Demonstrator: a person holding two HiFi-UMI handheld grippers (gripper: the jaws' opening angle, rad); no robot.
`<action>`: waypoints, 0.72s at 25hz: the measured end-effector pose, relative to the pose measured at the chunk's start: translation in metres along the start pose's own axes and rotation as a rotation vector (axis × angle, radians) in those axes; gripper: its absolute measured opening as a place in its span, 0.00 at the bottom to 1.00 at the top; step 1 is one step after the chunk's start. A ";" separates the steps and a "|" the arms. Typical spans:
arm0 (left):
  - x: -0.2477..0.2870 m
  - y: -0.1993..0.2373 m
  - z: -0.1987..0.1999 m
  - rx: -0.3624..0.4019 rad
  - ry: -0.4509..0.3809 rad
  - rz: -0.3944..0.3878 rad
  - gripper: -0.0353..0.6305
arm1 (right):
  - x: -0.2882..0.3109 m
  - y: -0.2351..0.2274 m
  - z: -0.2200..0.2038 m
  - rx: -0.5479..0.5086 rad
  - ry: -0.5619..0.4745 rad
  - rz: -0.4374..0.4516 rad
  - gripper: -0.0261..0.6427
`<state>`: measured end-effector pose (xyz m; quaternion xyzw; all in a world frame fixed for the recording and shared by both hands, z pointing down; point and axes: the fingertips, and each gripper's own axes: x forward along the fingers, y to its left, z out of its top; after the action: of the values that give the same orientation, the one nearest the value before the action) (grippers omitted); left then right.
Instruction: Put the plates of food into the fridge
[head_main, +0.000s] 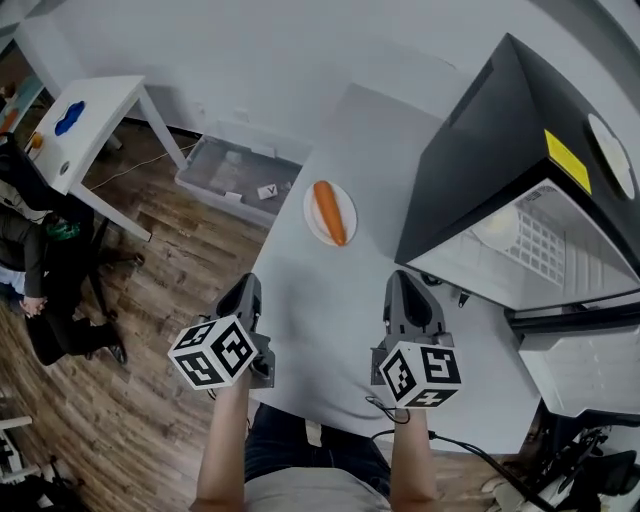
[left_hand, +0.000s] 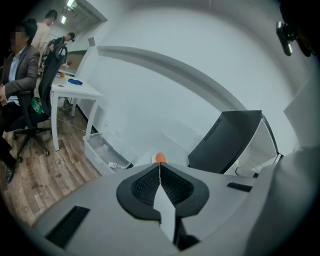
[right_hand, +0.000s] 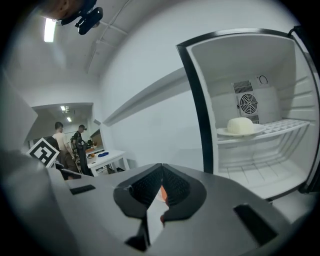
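Note:
A white plate (head_main: 329, 212) with a carrot (head_main: 329, 211) lying on it rests on the white table (head_main: 330, 330), ahead of both grippers. The black mini fridge (head_main: 500, 150) stands open at the right. On its wire shelf sits another plate with pale, round food (right_hand: 240, 127), also visible in the head view (head_main: 498, 229). My left gripper (head_main: 248, 284) hovers over the table's left edge with its jaws shut and empty; the carrot (left_hand: 160, 158) peeks just over its tips (left_hand: 160, 166). My right gripper (head_main: 406, 280), also shut and empty (right_hand: 161, 170), is near the fridge opening.
A clear plastic bin (head_main: 235, 165) sits on the wooden floor by the table's far left corner. A small white table (head_main: 90, 115) and people on chairs (left_hand: 20, 75) are further left. The fridge door (head_main: 575, 370) hangs open at the right, and a cable (head_main: 470, 450) runs near the table's front edge.

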<state>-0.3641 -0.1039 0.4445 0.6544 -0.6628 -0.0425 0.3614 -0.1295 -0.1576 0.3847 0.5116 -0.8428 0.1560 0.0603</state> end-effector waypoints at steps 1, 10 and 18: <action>0.010 0.003 0.003 -0.009 0.016 -0.010 0.07 | 0.009 0.000 -0.001 0.004 0.012 -0.007 0.06; 0.098 0.011 -0.012 -0.247 0.176 -0.135 0.07 | 0.071 0.002 -0.027 0.009 0.144 -0.023 0.06; 0.171 0.004 -0.044 -0.523 0.313 -0.199 0.07 | 0.077 -0.003 -0.047 -0.010 0.212 -0.041 0.06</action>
<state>-0.3244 -0.2385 0.5512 0.5995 -0.4986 -0.1453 0.6090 -0.1661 -0.2088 0.4498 0.5091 -0.8219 0.2035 0.1548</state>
